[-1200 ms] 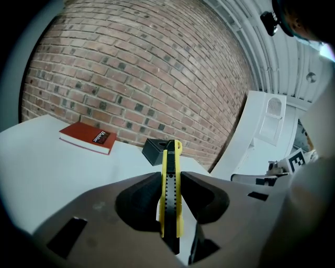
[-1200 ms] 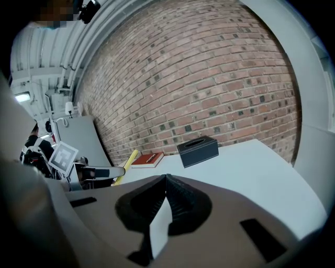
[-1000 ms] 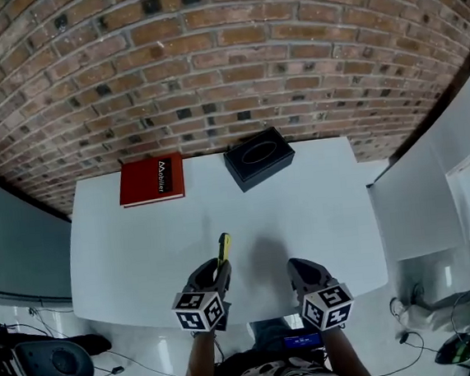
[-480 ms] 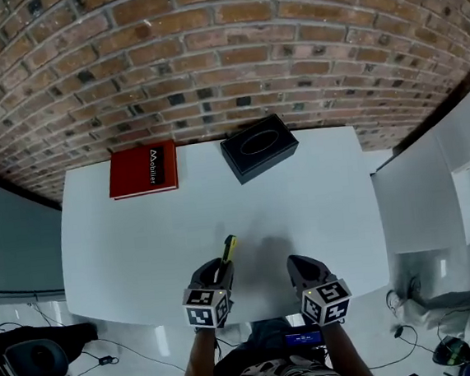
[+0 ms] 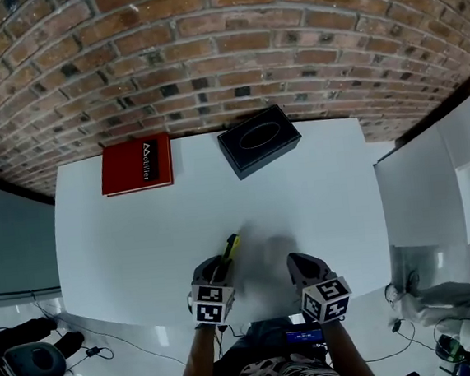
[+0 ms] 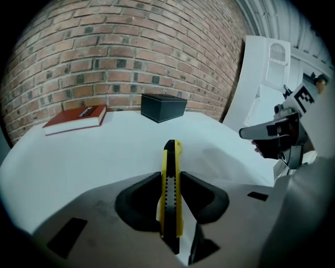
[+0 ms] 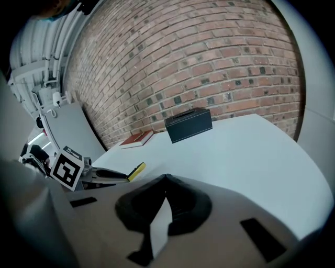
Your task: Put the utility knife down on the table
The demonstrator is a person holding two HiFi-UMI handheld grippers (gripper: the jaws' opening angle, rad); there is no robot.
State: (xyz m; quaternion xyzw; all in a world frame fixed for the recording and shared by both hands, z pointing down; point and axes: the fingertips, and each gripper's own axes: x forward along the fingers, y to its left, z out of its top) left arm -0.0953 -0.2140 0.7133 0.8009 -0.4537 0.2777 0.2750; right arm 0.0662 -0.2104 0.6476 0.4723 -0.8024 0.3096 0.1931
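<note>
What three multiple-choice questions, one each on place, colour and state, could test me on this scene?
1. Where on the table is the red book? A near right corner; B far left corner; C centre.
2. What colour is the utility knife? A yellow and black; B blue; C white.
3. What state is the left gripper in? A open, empty; B shut, empty; C shut on the utility knife.
Answers: B, the head view shows it at the far left; A, its yellow body carries a black slider; C, both jaws press the knife's sides.
</note>
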